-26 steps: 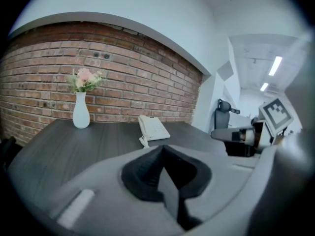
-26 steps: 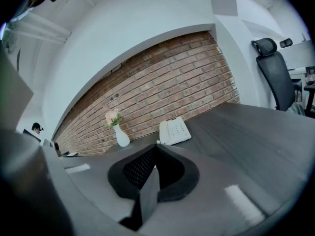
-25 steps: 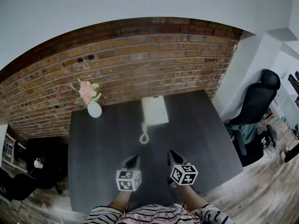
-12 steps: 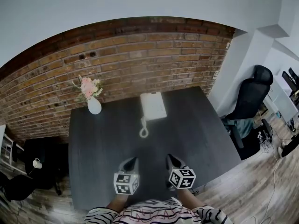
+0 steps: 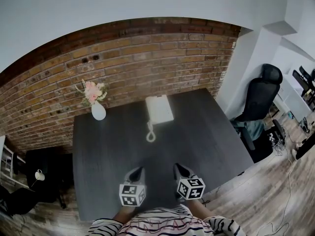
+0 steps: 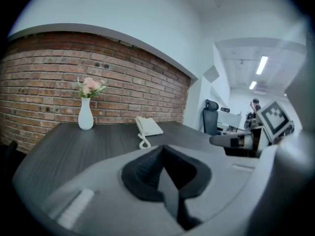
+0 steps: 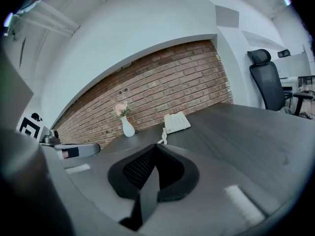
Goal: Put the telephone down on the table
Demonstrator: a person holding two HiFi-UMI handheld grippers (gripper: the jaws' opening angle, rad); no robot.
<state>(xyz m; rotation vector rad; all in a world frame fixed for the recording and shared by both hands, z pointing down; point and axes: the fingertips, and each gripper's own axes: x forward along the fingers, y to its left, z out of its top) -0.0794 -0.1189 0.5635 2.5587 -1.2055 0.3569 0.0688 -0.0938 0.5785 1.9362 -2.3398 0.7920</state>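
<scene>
A: Dark wood-grain tabletop [image 5: 206,146] set against a red-brown brick wall [image 5: 138,58], with pale plaster above. Surroundings?

B: White bulb-shaped vase [image 5: 98,111] holding pink flowers [image 5: 92,91], far left corner, close to the bricks. Black office chair [image 5: 258,97] beyond the right edge, on a plank floor [image 5: 275,191]. White mug [image 5: 39,175] on dark low furniture past the left edge.

A: Task item?

B: Telephone [image 5: 159,109] lying flat on the tabletop at the far edge, just short of the wall. To the right of the vase and well apart from it. White, boxy, matte plastic. Coiled cord [image 5: 150,134] looped on the near side, resting on the wood.

A: Obstructions?

B: Plain dark surface between both claws and the telephone. Vase off to the left of that line, chair well clear on the right.

A: Claw pose and state?

B: Left claw [image 5: 138,171] and right claw [image 5: 177,168] side by side above the near part of the tabletop. Tips aimed at the wall and tilted slightly down, well apart from the telephone. Jaws of each pressed together, pinching nothing. Black ribbed pads [image 6: 147,168] meeting edge to edge inside smooth grey shells. Striped sleeves [image 5: 106,227] at the bottom of the head view.
</scene>
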